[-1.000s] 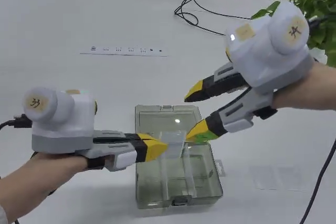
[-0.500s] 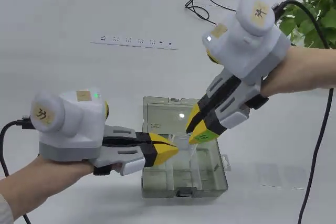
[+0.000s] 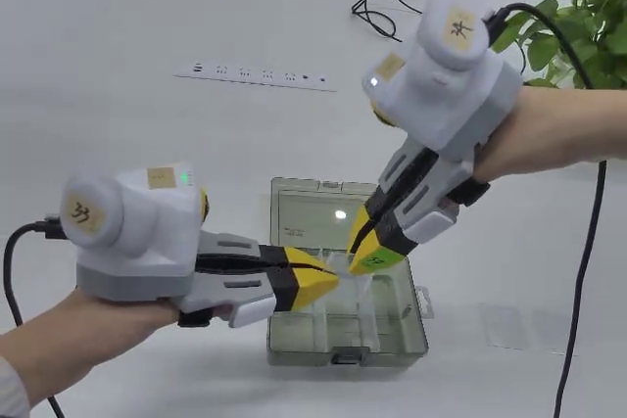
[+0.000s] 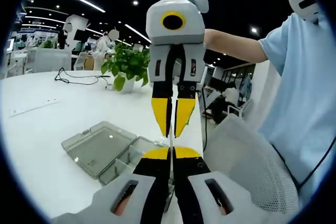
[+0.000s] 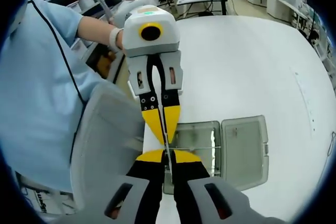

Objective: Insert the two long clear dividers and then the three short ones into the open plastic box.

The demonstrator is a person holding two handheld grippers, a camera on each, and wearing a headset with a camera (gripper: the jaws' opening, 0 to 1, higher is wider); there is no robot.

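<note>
1. Both pairs of jaws are pressed together on 1 clear divider (image 3: pixel 345 269). The left gripper (image 3: pixel 328 281) and right gripper (image 3: pixel 361 257) pinch it from opposite sides, tips nearly meeting.
2. The open plastic box (image 3: pixel 416 332) lies directly below the jaws, with partitions already standing inside.
3. Best done by keeping the divider upright, matching its ends to the slots and lowering both sides evenly.
4. Partitions under the tips could snag it. Spare clear pieces (image 3: pixel 509 325) lie beside the right jaws; power strip (image 3: pixel 257 76) and cable (image 3: pixel 377 9) sit well beyond.
</note>
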